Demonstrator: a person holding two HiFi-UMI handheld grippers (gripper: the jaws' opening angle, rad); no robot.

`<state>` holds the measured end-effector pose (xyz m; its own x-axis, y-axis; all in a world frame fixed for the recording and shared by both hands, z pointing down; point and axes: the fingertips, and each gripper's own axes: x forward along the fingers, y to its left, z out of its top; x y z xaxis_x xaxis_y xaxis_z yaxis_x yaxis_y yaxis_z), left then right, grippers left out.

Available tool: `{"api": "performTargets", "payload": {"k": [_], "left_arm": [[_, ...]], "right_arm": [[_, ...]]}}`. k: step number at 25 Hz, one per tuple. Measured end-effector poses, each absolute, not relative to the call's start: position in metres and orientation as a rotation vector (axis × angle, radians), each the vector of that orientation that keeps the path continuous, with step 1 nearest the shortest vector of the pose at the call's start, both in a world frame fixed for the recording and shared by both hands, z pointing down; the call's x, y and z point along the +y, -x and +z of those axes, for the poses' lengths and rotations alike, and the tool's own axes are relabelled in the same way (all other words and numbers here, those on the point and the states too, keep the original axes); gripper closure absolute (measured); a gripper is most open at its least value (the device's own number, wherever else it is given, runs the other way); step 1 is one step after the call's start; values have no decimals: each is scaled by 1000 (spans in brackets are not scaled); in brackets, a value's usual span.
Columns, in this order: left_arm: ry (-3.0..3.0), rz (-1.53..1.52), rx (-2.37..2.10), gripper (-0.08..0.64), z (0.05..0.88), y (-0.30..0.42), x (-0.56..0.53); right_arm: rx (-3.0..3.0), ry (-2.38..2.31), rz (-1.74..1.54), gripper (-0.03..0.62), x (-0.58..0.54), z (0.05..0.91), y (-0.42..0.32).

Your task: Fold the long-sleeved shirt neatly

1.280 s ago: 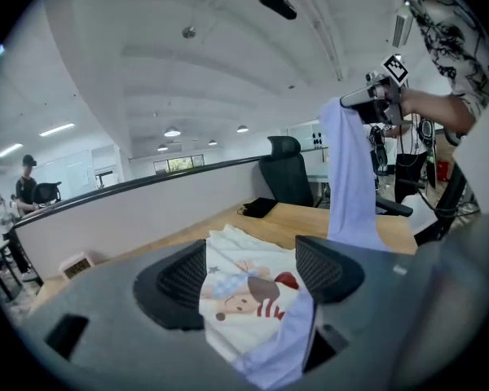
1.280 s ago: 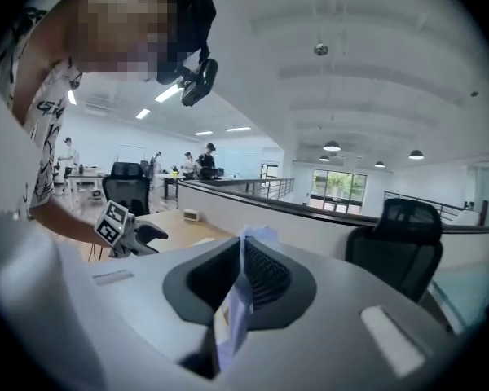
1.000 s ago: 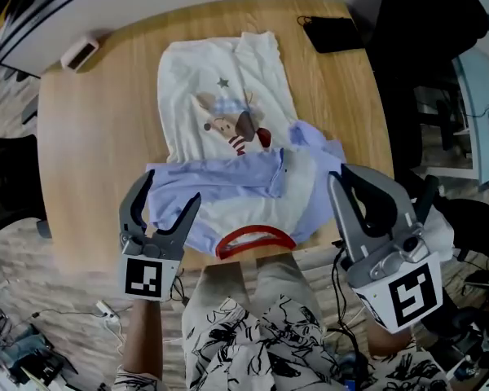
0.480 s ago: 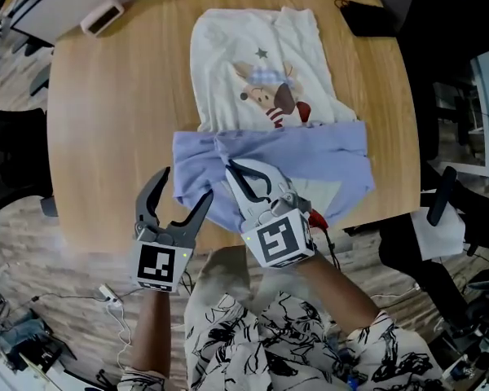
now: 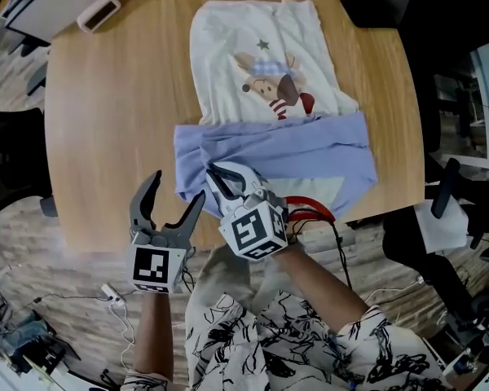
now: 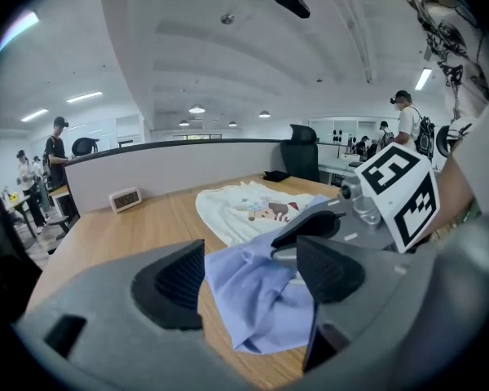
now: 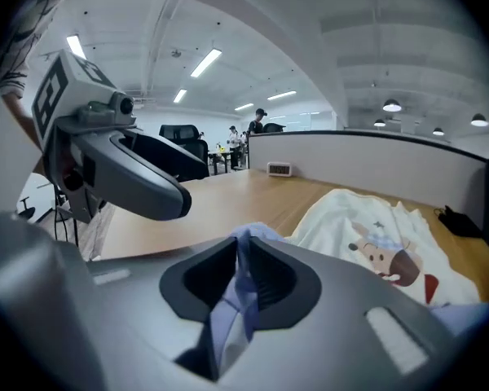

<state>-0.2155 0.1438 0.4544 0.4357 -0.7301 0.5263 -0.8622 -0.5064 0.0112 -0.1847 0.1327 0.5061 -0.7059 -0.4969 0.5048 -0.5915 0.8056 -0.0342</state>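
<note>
Head view: the wooden surface point(image 5: 106, 120) carried the long-sleeved shirt point(image 5: 261, 72), spread flat with its blue sleeve point(image 5: 293, 147) lying across the body. I had the left tool point(image 5: 176, 187) and the right tool point(image 5: 220, 177) at the sleeve's near left corner.

Left gripper view: the left tool was released, jaws wide apart, with bunched sleeve fabric just beyond them.

Right gripper view: the right tool was clenched on sleeve fabric, its jaws having just eased open slightly.

The wooden table point(image 5: 106, 120) carried a white shirt point(image 5: 261, 72) spread flat, its blue sleeves point(image 5: 310, 149) folded across the part nearest the front edge. A small white clock point(image 5: 98, 13) stood at the far left corner, a black object point(image 5: 365, 8) at the far right.
</note>
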Motion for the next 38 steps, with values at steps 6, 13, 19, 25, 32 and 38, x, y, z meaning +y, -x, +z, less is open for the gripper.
{"api": "performTargets", "payload": {"k": [6, 13, 19, 25, 32, 38], "left_arm": [[-2393, 699, -1353, 192, 468, 221, 148], [-2274, 783, -1300, 176, 513, 235, 157], [-2230, 797, -1235, 183, 527, 229, 168], [-2481, 910, -986, 187, 520, 162, 230], [-2633, 1168, -716, 183, 551, 111, 274], [-2389, 755, -1261, 194, 484, 148, 169]], "right_arm": [[-2535, -499, 500, 262, 165, 513, 194], [-2473, -609, 508, 281, 165, 503, 102], [-2386, -747, 482, 270, 158, 514, 38], [-2315, -597, 310, 261, 211, 525, -47], [-2268, -334, 106, 252, 246, 548, -118], [-2430, -584, 235, 249, 143, 495, -148]]}}
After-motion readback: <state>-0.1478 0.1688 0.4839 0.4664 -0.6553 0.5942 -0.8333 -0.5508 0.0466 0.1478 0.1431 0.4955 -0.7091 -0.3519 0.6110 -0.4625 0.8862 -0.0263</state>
